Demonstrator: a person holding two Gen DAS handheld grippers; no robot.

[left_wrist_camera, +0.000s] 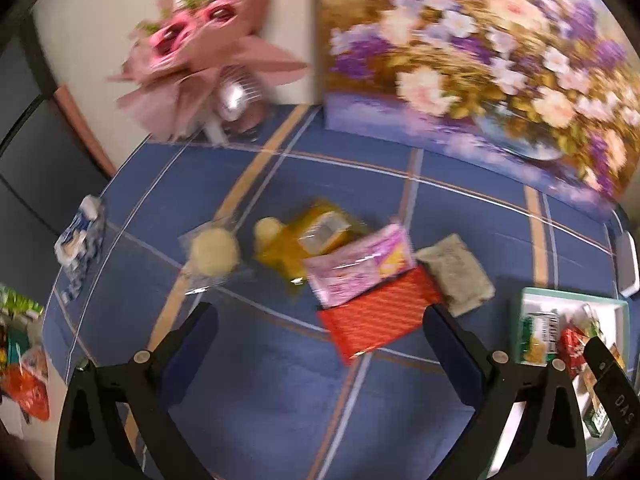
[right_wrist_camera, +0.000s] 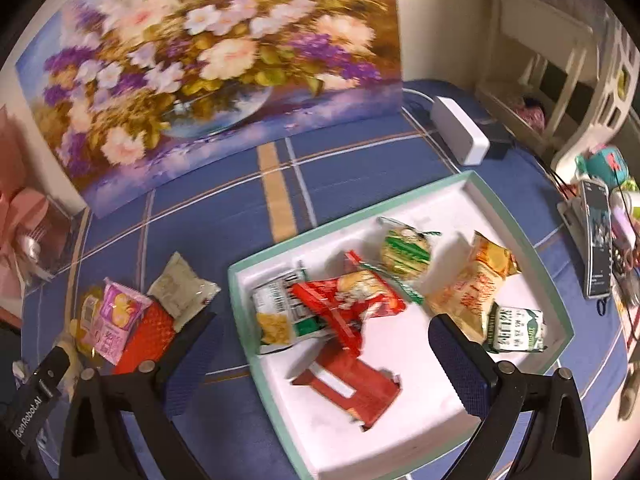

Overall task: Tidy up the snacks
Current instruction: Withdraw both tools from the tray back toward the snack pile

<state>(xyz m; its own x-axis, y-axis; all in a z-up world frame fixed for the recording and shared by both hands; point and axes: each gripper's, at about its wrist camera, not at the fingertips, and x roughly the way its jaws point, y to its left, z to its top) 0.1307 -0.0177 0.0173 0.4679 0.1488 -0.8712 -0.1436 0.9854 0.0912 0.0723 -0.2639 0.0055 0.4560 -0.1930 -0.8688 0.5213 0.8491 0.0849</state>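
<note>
Loose snacks lie on the blue tablecloth: a red packet, a pink packet, a yellow packet, a grey-green packet and a clear-wrapped round bun. My left gripper hovers open just in front of them, holding nothing. A white box with a mint rim holds several packets, among them a red one and an orange one. My right gripper is open above the box, empty. The same loose pile lies left of the box.
A flower painting stands along the table's back edge. A pink bouquet stands at the back left, and a blue-white packet lies near the left edge. At the right are a white device and a phone.
</note>
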